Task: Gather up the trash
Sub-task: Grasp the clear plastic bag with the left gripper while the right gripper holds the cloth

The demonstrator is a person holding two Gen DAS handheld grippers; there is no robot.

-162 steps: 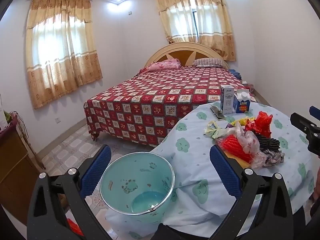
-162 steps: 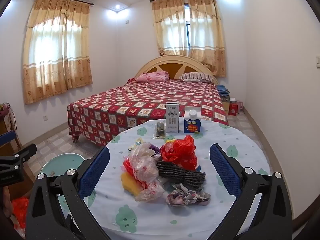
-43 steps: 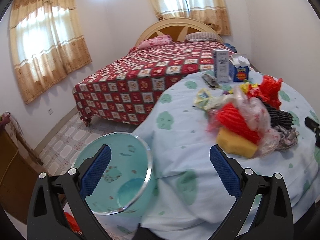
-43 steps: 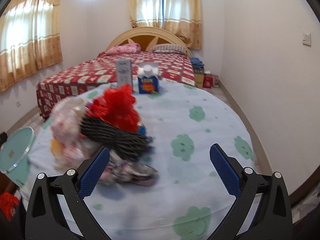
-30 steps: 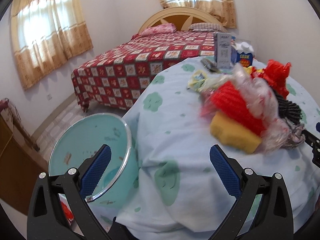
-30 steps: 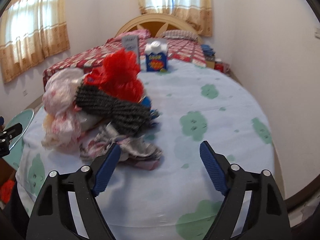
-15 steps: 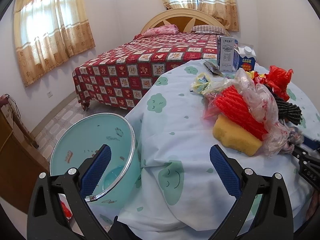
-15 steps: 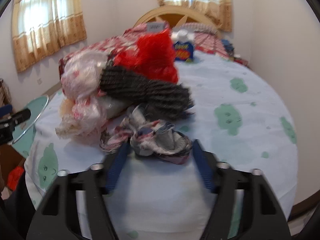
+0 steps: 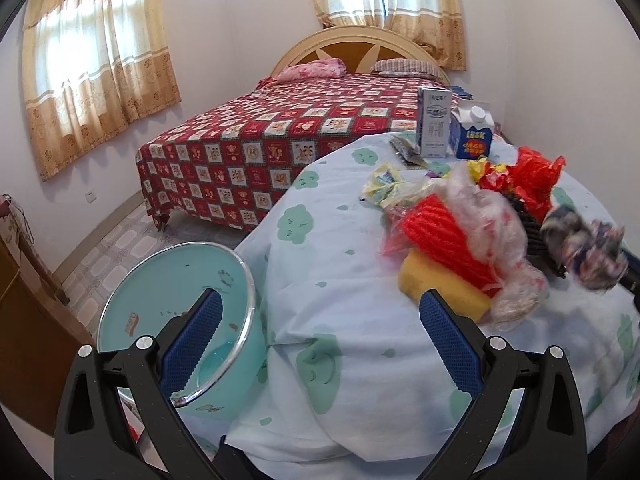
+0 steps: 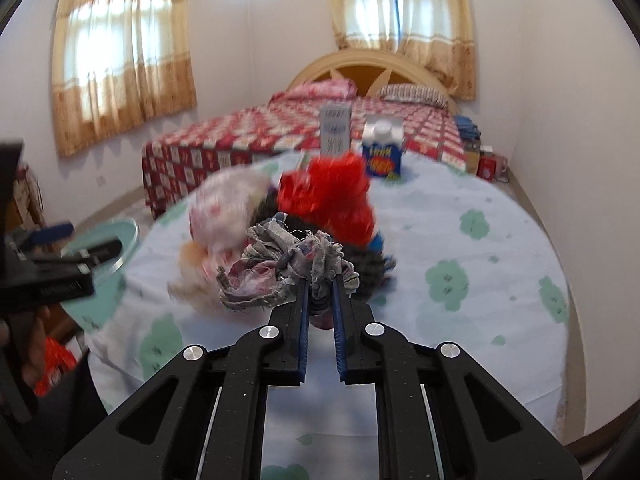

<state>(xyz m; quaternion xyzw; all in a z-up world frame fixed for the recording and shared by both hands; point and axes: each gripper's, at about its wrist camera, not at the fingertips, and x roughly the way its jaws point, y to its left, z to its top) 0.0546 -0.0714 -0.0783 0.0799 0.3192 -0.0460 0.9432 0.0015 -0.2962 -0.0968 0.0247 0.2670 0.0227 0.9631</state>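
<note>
- Since a second ago, your right hand-held gripper [image 10: 320, 280] has closed on the rag [image 10: 286, 268] and lifted it.
- Rag: frayed, crumpled, grey-pink, above the counter [image 10: 460, 320].
- Your left hand-held gripper [image 9: 320, 338] stands spread, holding nothing.
</note>
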